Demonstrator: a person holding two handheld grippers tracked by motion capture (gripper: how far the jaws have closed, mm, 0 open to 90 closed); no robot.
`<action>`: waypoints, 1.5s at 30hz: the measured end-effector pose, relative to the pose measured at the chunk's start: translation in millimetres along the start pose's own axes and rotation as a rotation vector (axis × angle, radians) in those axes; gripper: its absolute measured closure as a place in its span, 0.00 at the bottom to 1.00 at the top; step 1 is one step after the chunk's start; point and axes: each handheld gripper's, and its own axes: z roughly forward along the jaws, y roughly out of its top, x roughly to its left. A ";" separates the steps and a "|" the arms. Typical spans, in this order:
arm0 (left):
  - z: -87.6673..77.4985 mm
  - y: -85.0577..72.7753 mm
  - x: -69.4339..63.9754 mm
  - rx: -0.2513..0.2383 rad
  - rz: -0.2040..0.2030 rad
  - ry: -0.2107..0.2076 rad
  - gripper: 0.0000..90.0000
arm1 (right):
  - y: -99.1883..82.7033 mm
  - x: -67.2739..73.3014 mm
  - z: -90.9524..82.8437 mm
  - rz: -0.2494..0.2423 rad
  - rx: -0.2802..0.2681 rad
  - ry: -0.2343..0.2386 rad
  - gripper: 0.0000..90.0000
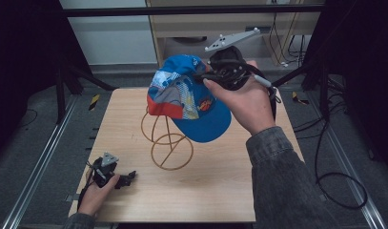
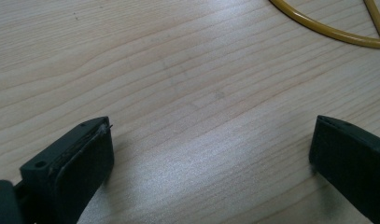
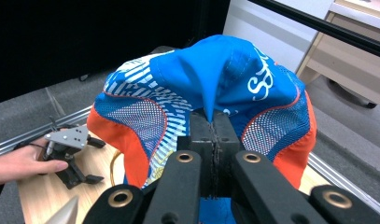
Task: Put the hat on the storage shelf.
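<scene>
A blue cap (image 1: 191,98) with orange and white mesh panels hangs in the air above a yellow wire stand (image 1: 165,140). My right gripper (image 1: 219,71) is shut on the cap's blue crown fabric, with the jaws pressed together in the right gripper view (image 3: 214,128) and the cap (image 3: 215,79) draped over them. The brim points down toward the table's right. My left gripper (image 1: 127,179) rests low at the table's front left, open, with bare wood between its jaws (image 2: 211,154). A curve of the yellow wire stand (image 2: 327,30) shows at the top right of the left gripper view.
The wooden table (image 1: 220,191) has metal rails along both sides. A light wooden cabinet (image 1: 220,28) stands behind it, and black cables (image 1: 334,181) lie on the grey floor at the right.
</scene>
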 end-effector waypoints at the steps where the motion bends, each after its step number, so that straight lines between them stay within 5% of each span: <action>1: 0.0 0.0 0.0 -0.001 0.000 0.001 0.00 | 0.9 0.6 0.5 0.000 -0.001 0.002 1.00; 45: 0.6 0.6 0.7 0.001 0.005 -0.004 0.00 | 2.4 29.1 68.3 -0.024 0.073 0.091 1.00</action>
